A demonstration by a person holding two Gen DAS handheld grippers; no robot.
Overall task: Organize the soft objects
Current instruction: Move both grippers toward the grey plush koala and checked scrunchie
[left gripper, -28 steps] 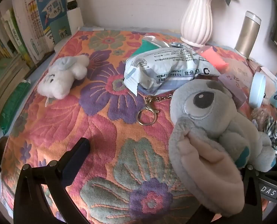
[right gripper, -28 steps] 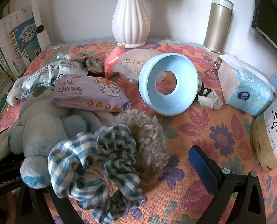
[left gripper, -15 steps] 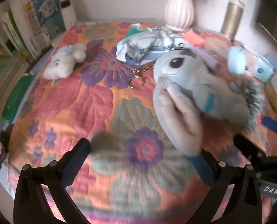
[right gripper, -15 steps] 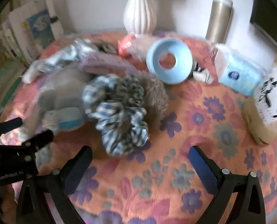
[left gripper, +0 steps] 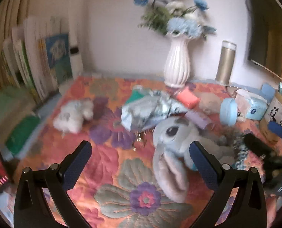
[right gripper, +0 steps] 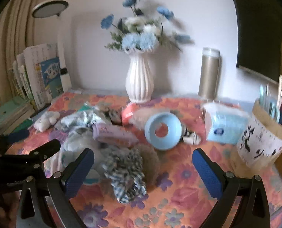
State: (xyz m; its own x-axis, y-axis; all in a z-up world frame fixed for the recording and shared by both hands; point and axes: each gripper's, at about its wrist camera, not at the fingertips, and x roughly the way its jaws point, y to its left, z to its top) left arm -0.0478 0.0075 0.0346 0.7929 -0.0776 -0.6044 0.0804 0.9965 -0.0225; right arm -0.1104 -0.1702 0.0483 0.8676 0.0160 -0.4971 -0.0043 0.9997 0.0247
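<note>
Grippers both stand wide apart and hold nothing. We see the left gripper (left gripper: pixel 140 152) above the floral tablecloth (left gripper: pixel 110 163), its right finger (left gripper: pixel 203 163) overlapping the grey plush toy (left gripper: pixel 171 144) in the picture; we cannot tell whether they touch. The toy lies on the cloth with one long ear stretched toward the camera. A keyring (left gripper: pixel 139 140) shows just left of its head. Behind it sits a crumpled silver-blue packet (left gripper: pixel 142 112), and well to the left a small white plush (left gripper: pixel 72 115) lies alone.

From the right wrist view, the right gripper (right gripper: pixel 142 169) hangs over a blue checked scrunchie (right gripper: pixel 125 171), which rests against a brown fuzzy scrunchie (right gripper: pixel 150 161). Just left of these we make out the pale body of the plush toy, partly hidden by the gripper finger. A purple wipes pack (right gripper: pixel 112 134) lies behind, touching the pile. The light blue ring (right gripper: pixel 162 133) stands tilted on edge near the centre, with a blue tissue pack (right gripper: pixel 224 129) to its right and a pen holder (right gripper: pixel 262 142) beyond that. The white vase (right gripper: pixel 139 81) with blue flowers and a gold flask (right gripper: pixel 209 74) stand by the wall. Books (right gripper: pixel 40 77) lean at the left. Both views are somewhat blurred.
</note>
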